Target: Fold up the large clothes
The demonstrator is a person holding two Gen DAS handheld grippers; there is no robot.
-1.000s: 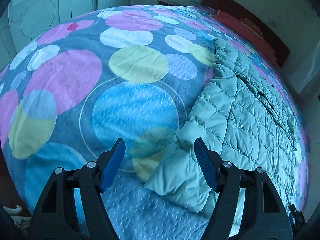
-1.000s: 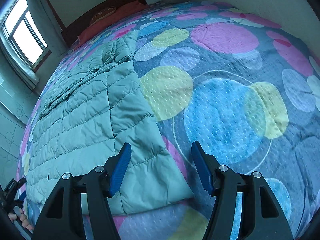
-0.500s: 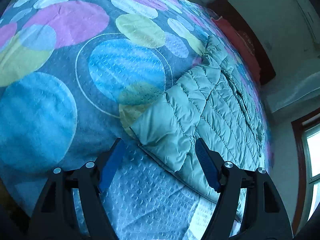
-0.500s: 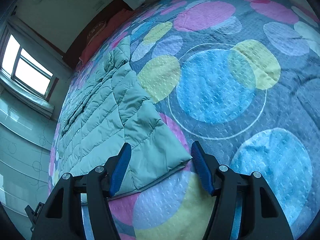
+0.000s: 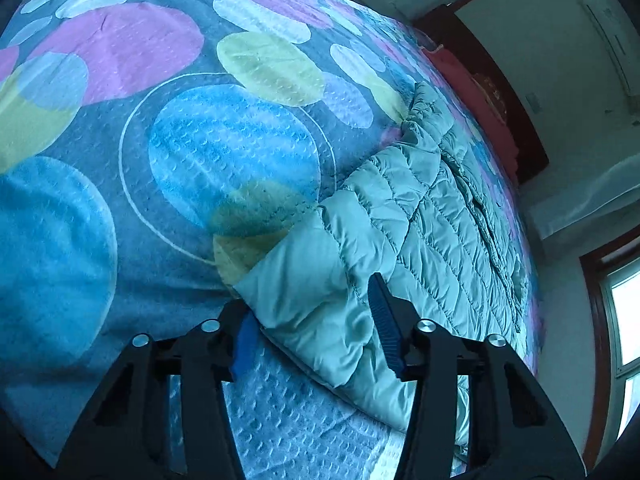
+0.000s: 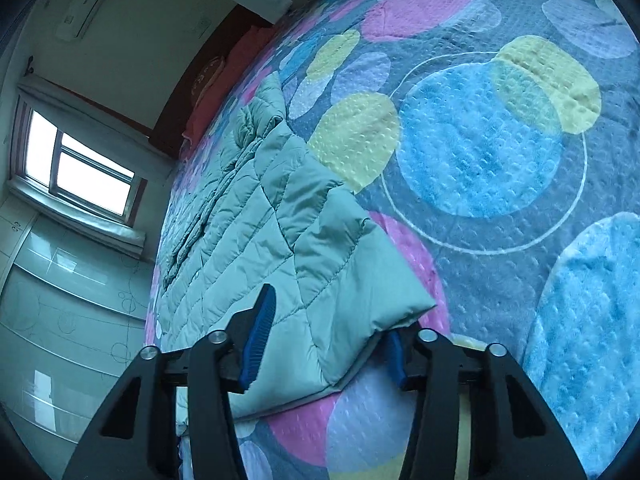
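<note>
Both grippers, left and right, sit spread and straddling the near hem corners of the teal puffer jacket, not yet pinching, its long axis running straight away from them up the spotted bedspread, neither nearer.

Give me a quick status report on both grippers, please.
Left gripper open, straddling jacket hem corner. Right gripper open around the other corner. Nothing in the way on bedspread.

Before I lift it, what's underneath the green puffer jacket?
The puffer jacket lies on the circle-patterned bedspread. The left gripper and right gripper straddle its corners, open. Anything beneath the jacket is hidden.
</note>
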